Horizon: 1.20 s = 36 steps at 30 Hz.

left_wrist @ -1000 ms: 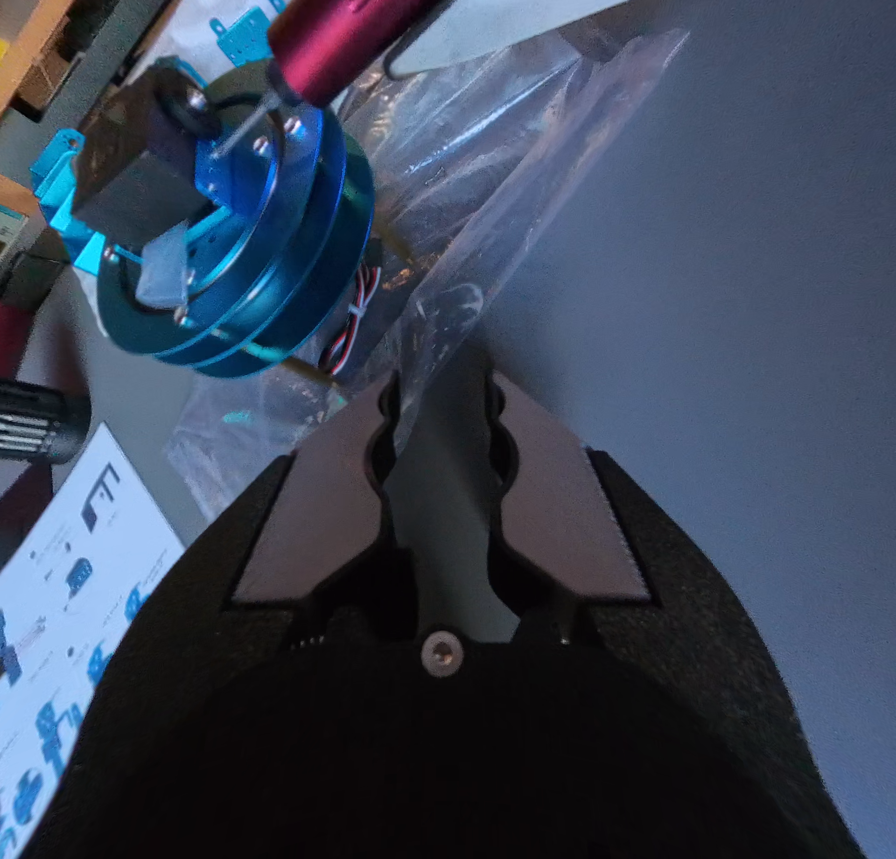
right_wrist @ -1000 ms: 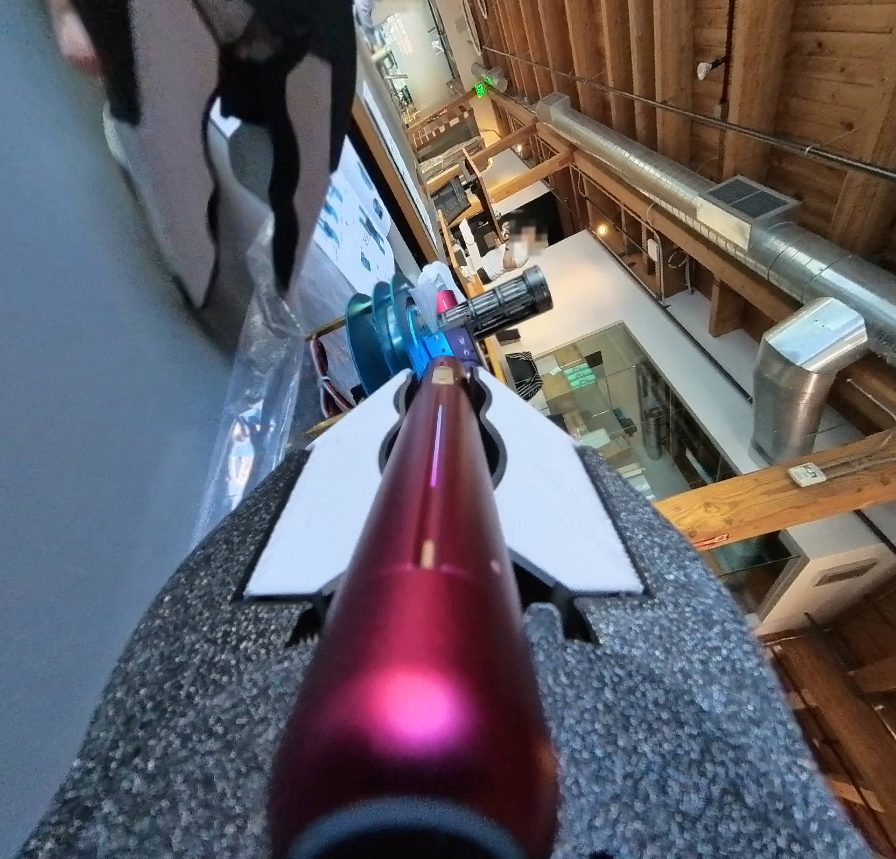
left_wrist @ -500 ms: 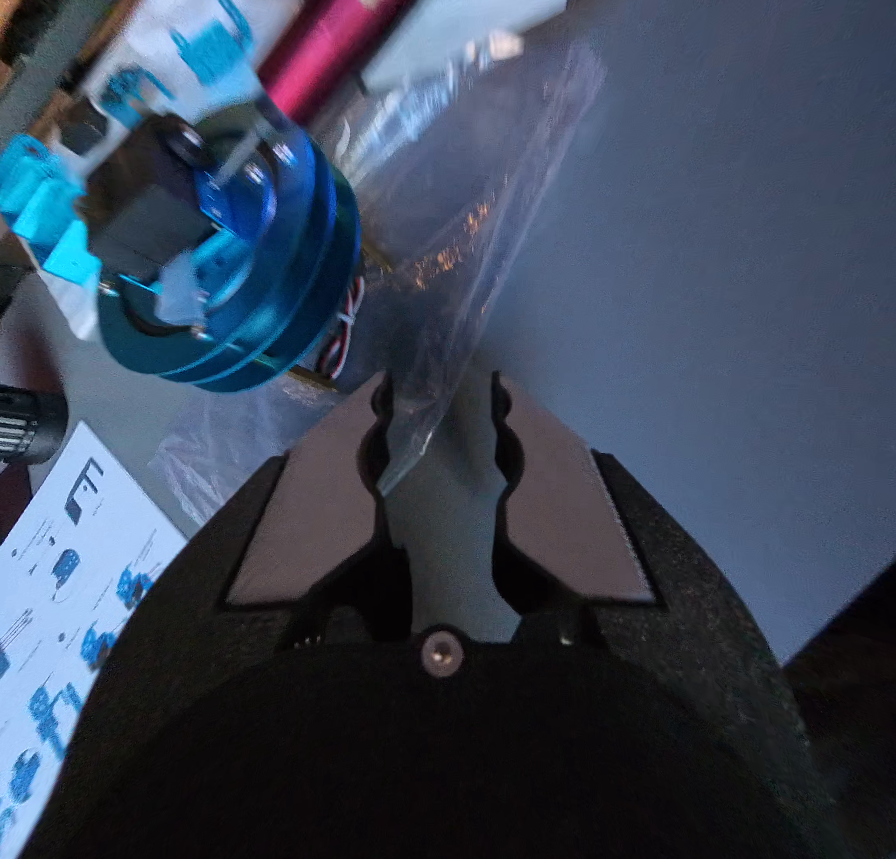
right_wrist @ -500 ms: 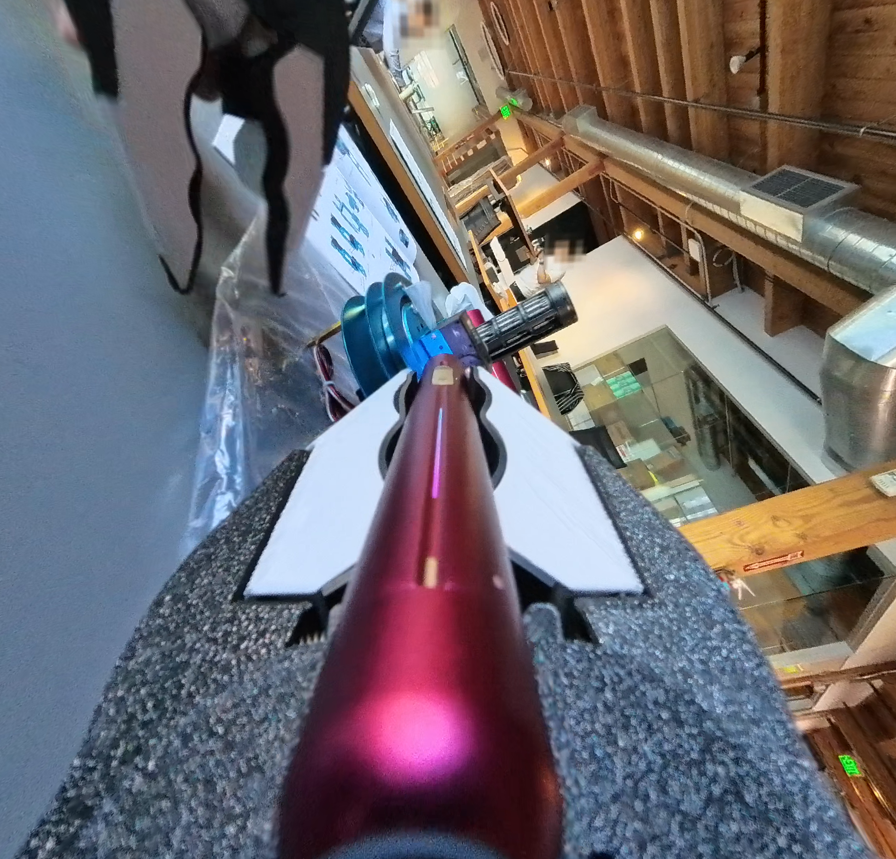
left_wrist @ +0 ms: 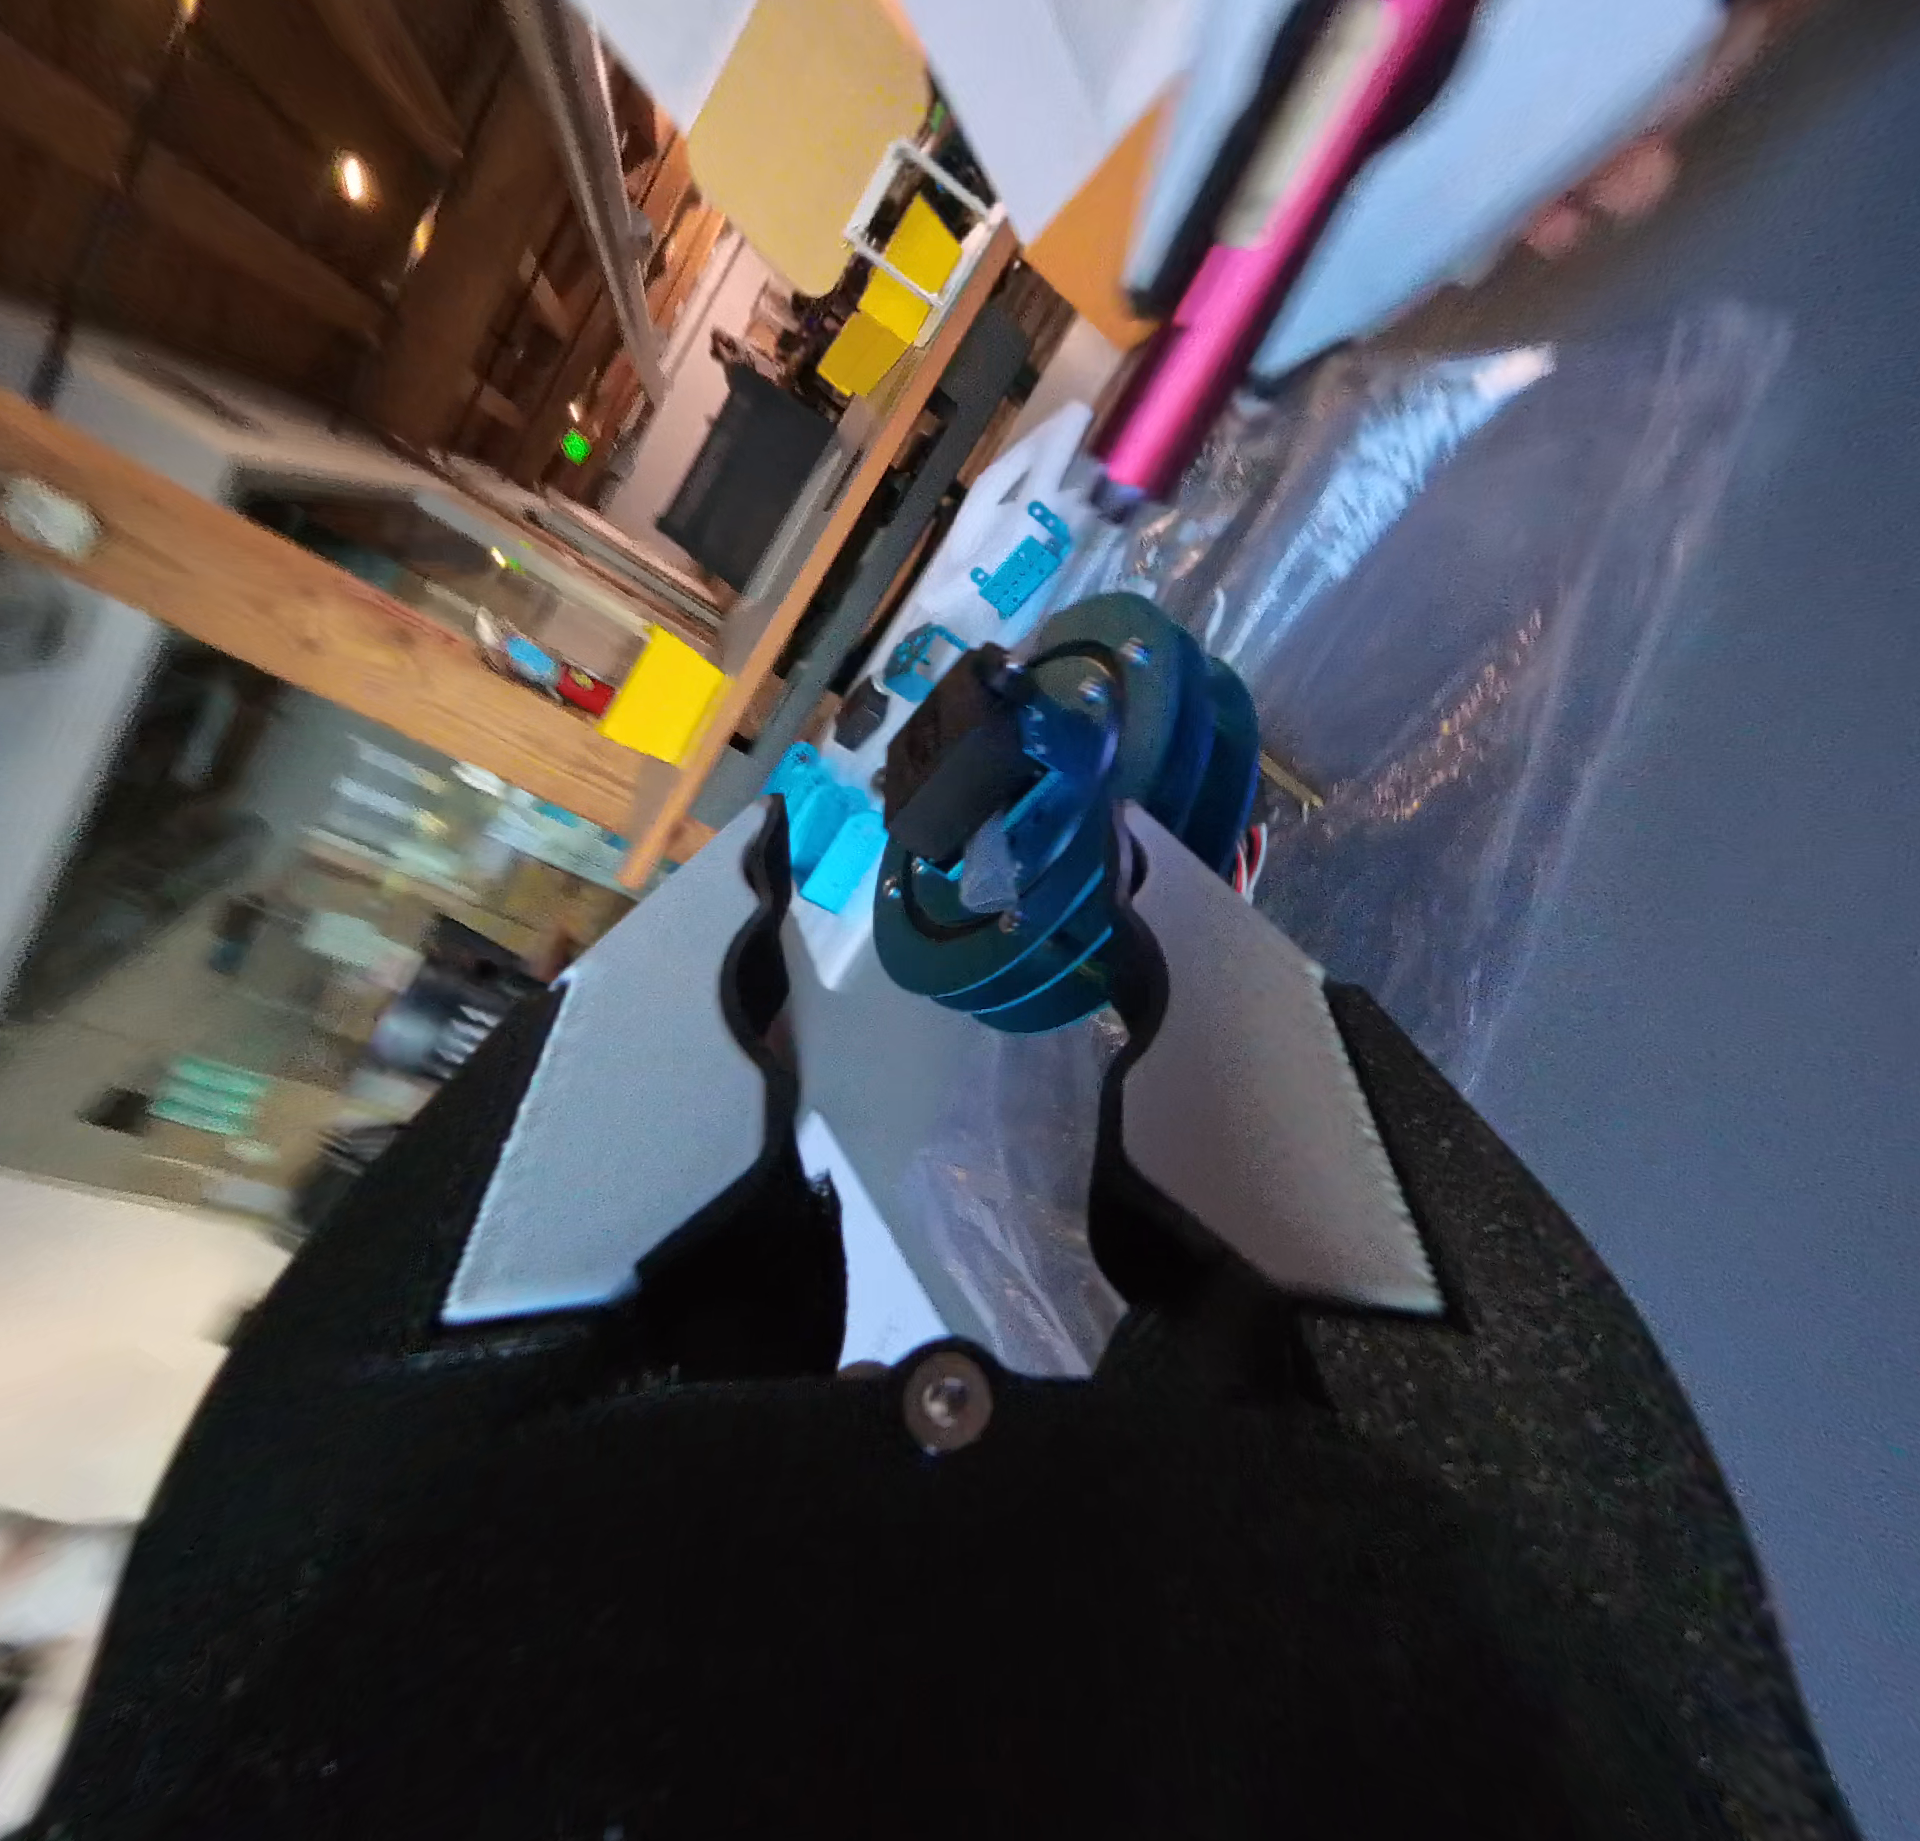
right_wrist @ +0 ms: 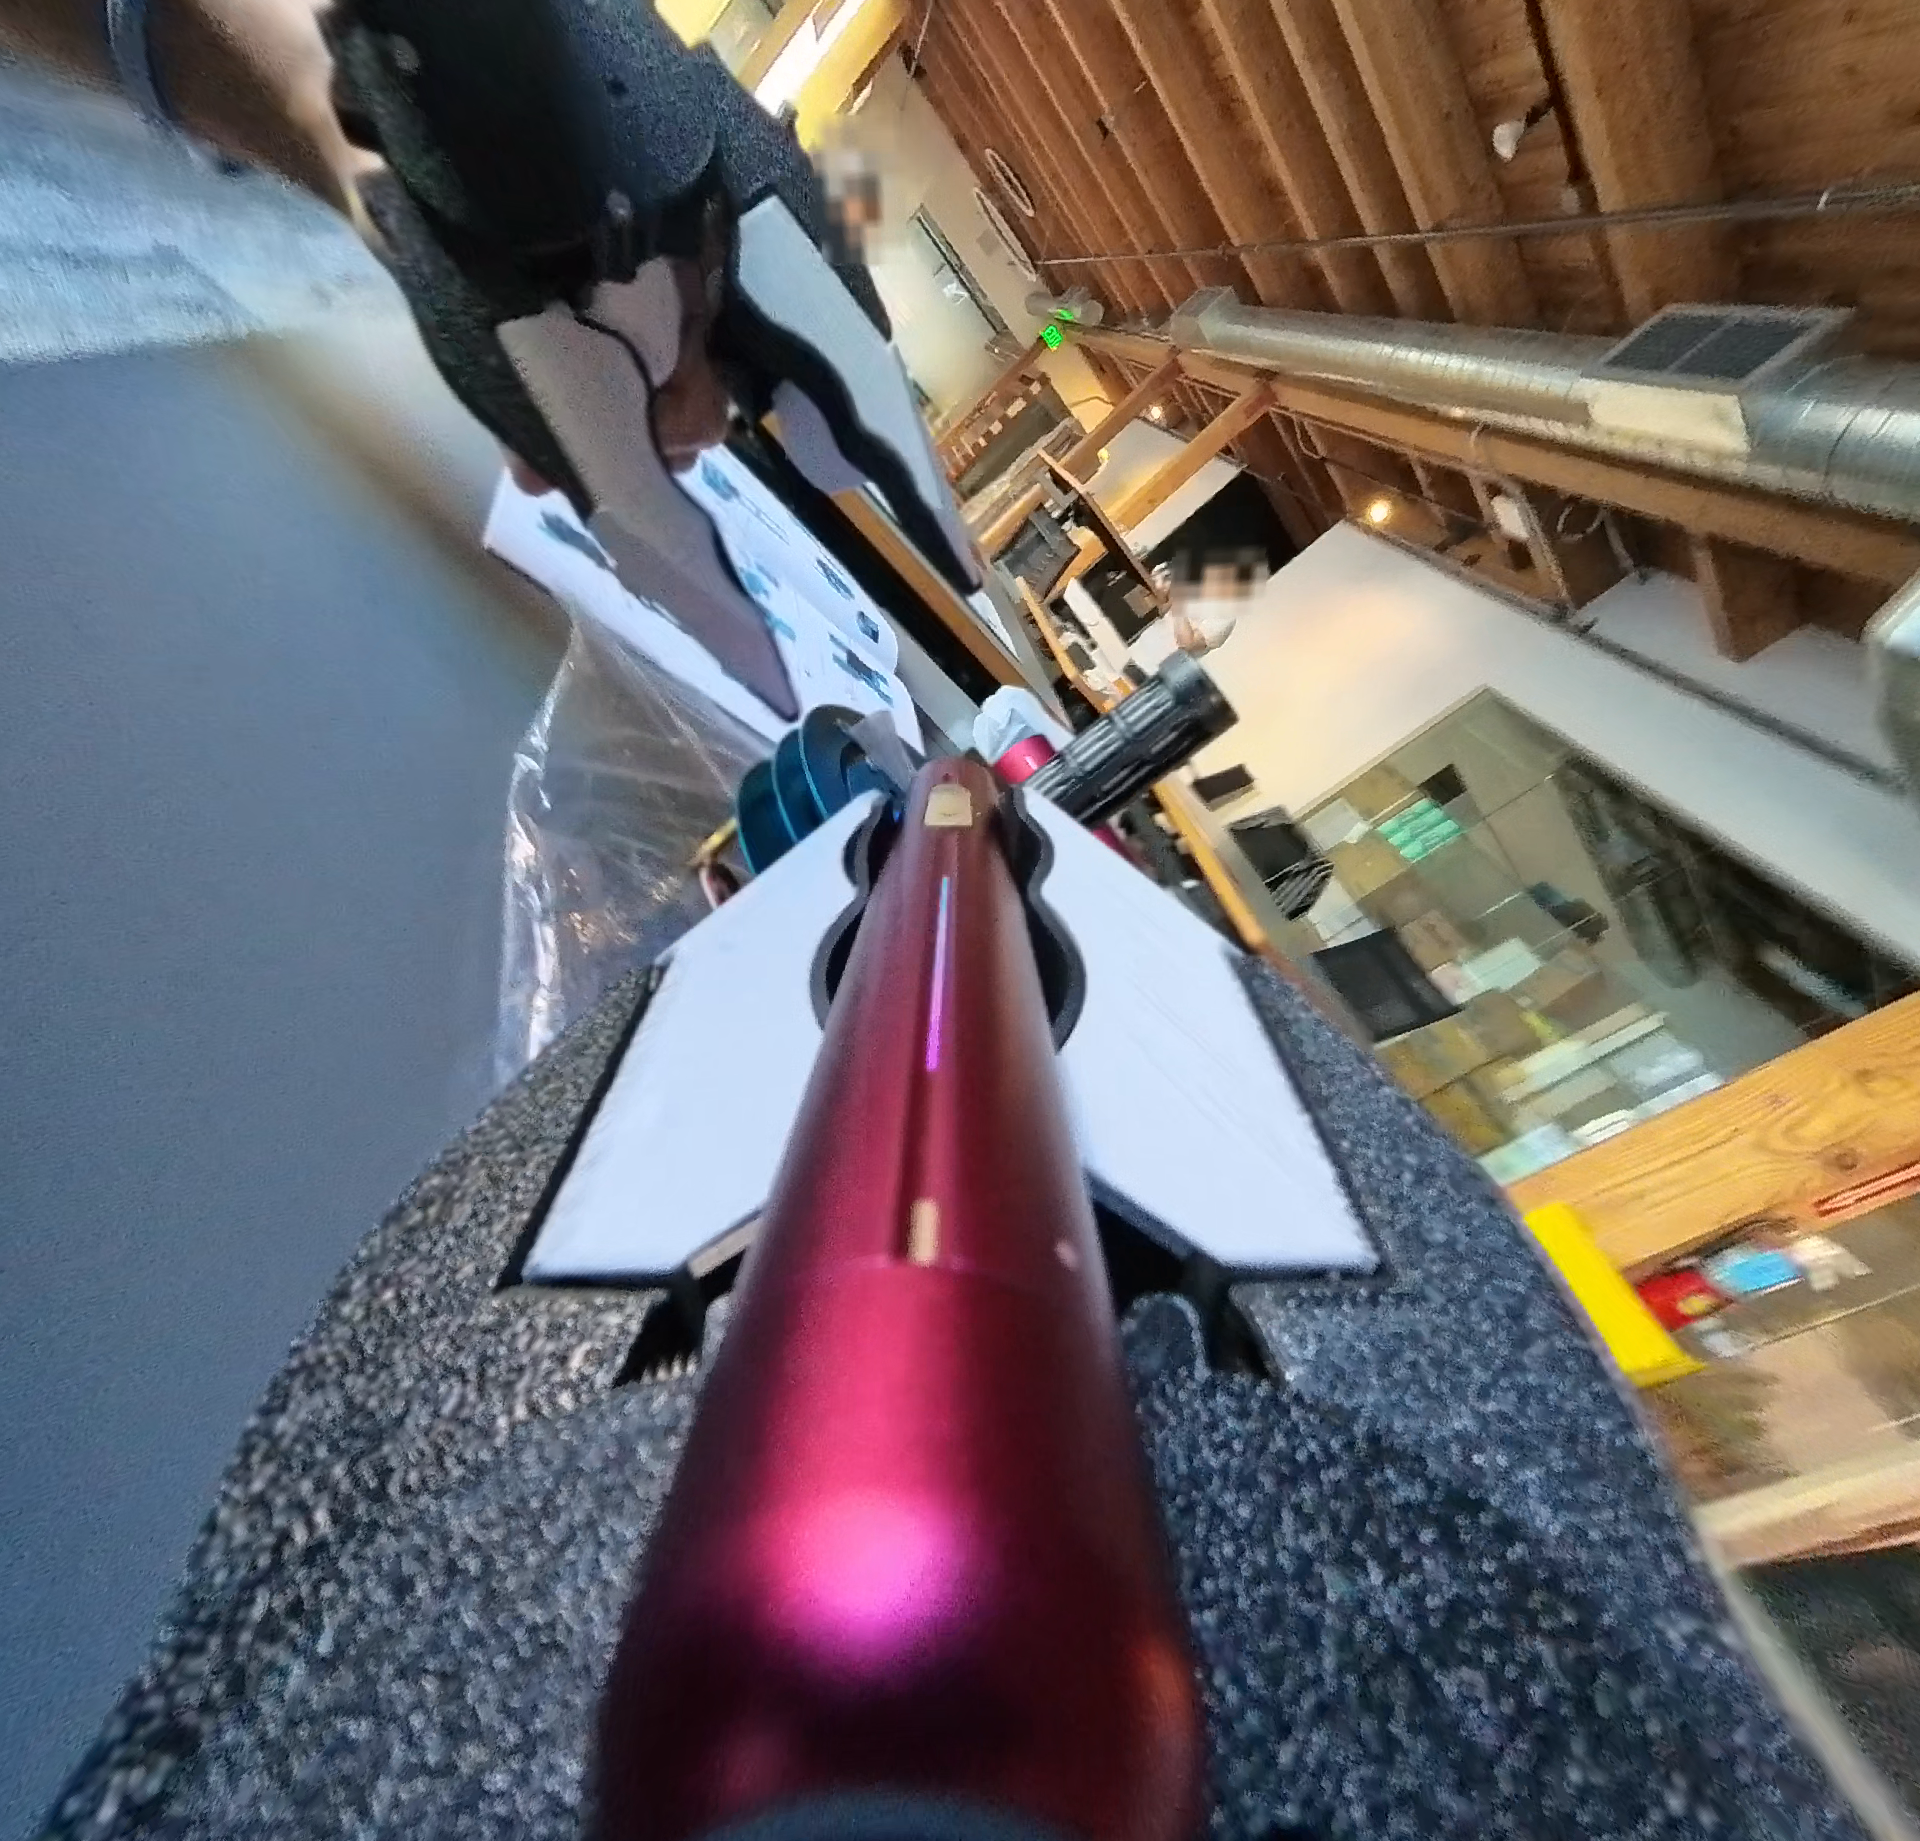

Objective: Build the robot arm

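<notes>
My left gripper (left_wrist: 945, 835) is open, and its fingertips stand on either side of a blue round metal assembly (left_wrist: 1081, 856) with a black servo block (left_wrist: 940, 752) on it. I cannot tell whether the fingers touch it. My right gripper (right_wrist: 951, 804) is shut on a magenta screwdriver (right_wrist: 925, 1220), which points at the blue assembly (right_wrist: 795, 789). The screwdriver also shows at the upper right of the left wrist view (left_wrist: 1226, 305). The left gripper (right_wrist: 873, 648) shows open, coming down from the upper left of the right wrist view.
A crumpled clear plastic bag (left_wrist: 1455, 711) lies on the grey table (left_wrist: 1714, 960) beside the assembly. Small blue brackets (left_wrist: 1018, 565) lie on white paper behind it. An instruction sheet (right_wrist: 582, 555) and a black knurled tool (right_wrist: 1132, 742) lie beyond. A person's arm (right_wrist: 208, 56) holds the left gripper.
The left gripper let the bag's edge out from between its fingers, opened wider and swung to the blue assembly, which now sits between its fingertips. The right gripper still holds the screwdriver.
</notes>
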Tool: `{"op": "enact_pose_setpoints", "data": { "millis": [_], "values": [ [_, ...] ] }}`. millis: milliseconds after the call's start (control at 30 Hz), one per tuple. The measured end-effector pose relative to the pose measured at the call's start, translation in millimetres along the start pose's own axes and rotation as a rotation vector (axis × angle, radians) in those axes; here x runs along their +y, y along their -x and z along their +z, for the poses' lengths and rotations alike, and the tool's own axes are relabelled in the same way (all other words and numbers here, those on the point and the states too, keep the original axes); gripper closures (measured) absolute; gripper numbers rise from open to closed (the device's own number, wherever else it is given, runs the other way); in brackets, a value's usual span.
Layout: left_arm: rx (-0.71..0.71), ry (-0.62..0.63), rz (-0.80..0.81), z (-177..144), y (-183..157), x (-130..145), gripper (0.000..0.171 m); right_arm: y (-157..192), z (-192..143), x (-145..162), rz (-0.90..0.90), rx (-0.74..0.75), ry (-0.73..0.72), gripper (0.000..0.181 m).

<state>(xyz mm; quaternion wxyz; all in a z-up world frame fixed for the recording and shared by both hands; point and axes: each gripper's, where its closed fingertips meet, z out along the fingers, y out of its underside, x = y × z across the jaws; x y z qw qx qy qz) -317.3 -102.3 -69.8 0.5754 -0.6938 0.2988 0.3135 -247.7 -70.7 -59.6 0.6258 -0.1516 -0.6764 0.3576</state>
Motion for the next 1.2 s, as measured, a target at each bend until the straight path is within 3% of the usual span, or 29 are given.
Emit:
{"op": "enact_pose_setpoints", "data": {
  "millis": [100, 167, 233, 300, 367, 433, 567, 700, 800, 867, 967, 1200],
  "values": [
    [0.003, -0.022, -0.286, -8, 19, -6, 0.121, -9, -5, -8, 0.277, -0.032, 0.025, 0.159],
    [0.044, -0.040, -0.341, -11, 20, -11, 0.128, -21, -5, -1, 0.596, -0.007, 0.100, 0.158],
    [0.109, -0.035, -0.318, -11, 19, -12, 0.128, -25, -8, 14, 0.924, 0.054, 0.157, 0.160],
    [0.204, -0.024, -0.238, -8, 16, -8, 0.127, -26, -14, 13, 1.162, 0.163, 0.092, 0.160],
    [0.226, -0.055, -0.152, 0, 26, -7, 0.130, -10, -12, 14, 1.253, 0.210, 0.137, 0.160],
    [0.352, -0.034, -0.102, 7, 21, -4, 0.129, 1, -12, 13, 1.307, 0.270, 0.155, 0.161],
    [0.661, 0.040, -0.008, 20, 7, -5, 0.124, 2, -12, 20, 1.620, 0.395, -0.014, 0.161],
    [0.931, 0.098, 0.056, 37, 7, -4, 0.115, -7, -17, 16, 1.618, 0.478, -0.188, 0.161],
    [1.061, 0.111, 0.097, 48, 6, 3, 0.115, -6, -15, 24, 1.550, 0.552, -0.112, 0.160],
    [1.157, 0.097, 0.077, 49, -1, 8, 0.116, -2, -14, 29, 1.625, 0.579, -0.108, 0.160],
    [1.216, 0.081, 0.046, 53, -8, 16, 0.119, 5, -9, 30, 1.693, 0.597, -0.125, 0.160],
    [1.184, -0.031, 0.030, 57, -13, 14, 0.123, 2, 3, 29, 1.596, 0.599, -0.091, 0.161]
  ]
}}
